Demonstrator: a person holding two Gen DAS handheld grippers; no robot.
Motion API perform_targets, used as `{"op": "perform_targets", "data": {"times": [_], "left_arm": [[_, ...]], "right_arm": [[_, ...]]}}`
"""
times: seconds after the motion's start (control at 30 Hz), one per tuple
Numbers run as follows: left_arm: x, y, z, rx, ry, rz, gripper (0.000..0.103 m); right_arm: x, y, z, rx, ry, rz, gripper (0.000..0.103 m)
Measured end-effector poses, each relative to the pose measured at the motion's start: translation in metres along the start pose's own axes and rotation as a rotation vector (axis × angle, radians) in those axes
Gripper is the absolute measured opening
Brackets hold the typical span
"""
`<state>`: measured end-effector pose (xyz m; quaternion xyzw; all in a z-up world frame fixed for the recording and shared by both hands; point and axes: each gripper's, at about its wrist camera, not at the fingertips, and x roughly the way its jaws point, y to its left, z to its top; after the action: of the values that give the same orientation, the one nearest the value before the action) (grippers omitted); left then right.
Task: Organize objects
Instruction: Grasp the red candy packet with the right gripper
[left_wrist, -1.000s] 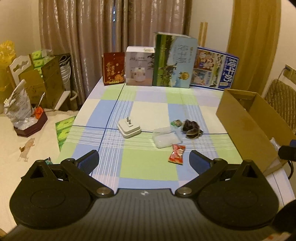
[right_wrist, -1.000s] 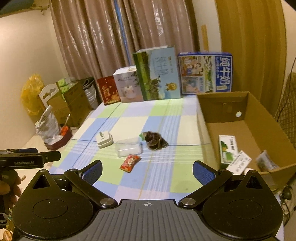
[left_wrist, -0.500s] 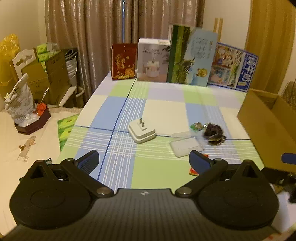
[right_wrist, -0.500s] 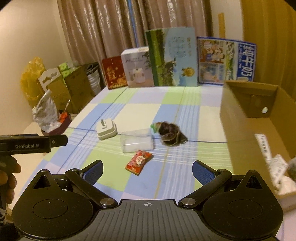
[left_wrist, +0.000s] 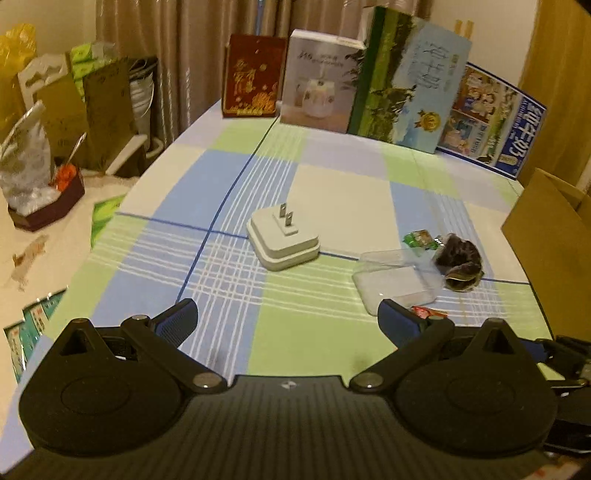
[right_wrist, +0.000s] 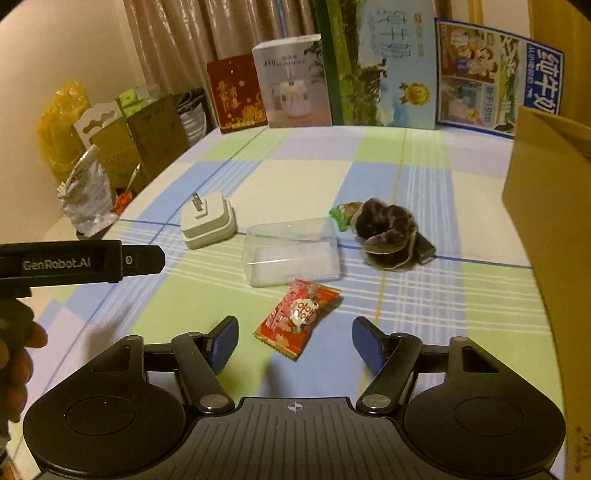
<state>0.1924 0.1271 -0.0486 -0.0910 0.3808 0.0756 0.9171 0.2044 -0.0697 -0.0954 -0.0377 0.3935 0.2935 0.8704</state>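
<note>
Two hand-held grippers hover side by side. The left gripper (left_wrist: 286, 323) has its blue-padded fingers spread wide apart, empty. The right gripper (right_wrist: 293, 341) is also parted and empty — somewhat narrower. A person's hand (right_wrist: 14, 363) grips the left tool's handle.

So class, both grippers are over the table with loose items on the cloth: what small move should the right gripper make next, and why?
Probably ease the right gripper forward and down over the red snack packet. Its jaws stand open and empty, the packet lies flat just ahead between them, nearer than the clear plastic case, and the cardboard box waits to the right.
</note>
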Motion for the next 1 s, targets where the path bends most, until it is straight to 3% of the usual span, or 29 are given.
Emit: {"op": "perform_targets", "data": {"times": [0.17,0.3,0.4,0.53,0.73,1.0], "left_arm": [[0.012,0.004,0.001,0.011,0.009,0.045,0.102],[0.02,0.008,-0.001,-0.003,0.03,0.037,0.102],[0.022,0.007,-0.002,0.005,0.036,0.027,0.102],[0.026,-0.004,-0.003,0.039,0.045,0.003,0.102],[0.031,-0.025,0.001,0.093,0.034,-0.065,0.102],[0.048,-0.048,0.01,0.178,0.02,-0.123,0.102]], "right_arm": [[0.03,0.003,0.001,-0.006,0.02,-0.014,0.055],[0.044,0.008,-0.001,-0.018,0.022,-0.044,0.05],[0.045,0.011,-0.002,-0.052,0.013,-0.079,0.036],[0.039,-0.004,0.0,-0.005,0.017,-0.108,0.023],[0.031,-0.037,0.012,0.065,0.044,-0.122,0.022],[0.029,-0.077,0.027,0.034,0.122,-0.095,0.022]]}}
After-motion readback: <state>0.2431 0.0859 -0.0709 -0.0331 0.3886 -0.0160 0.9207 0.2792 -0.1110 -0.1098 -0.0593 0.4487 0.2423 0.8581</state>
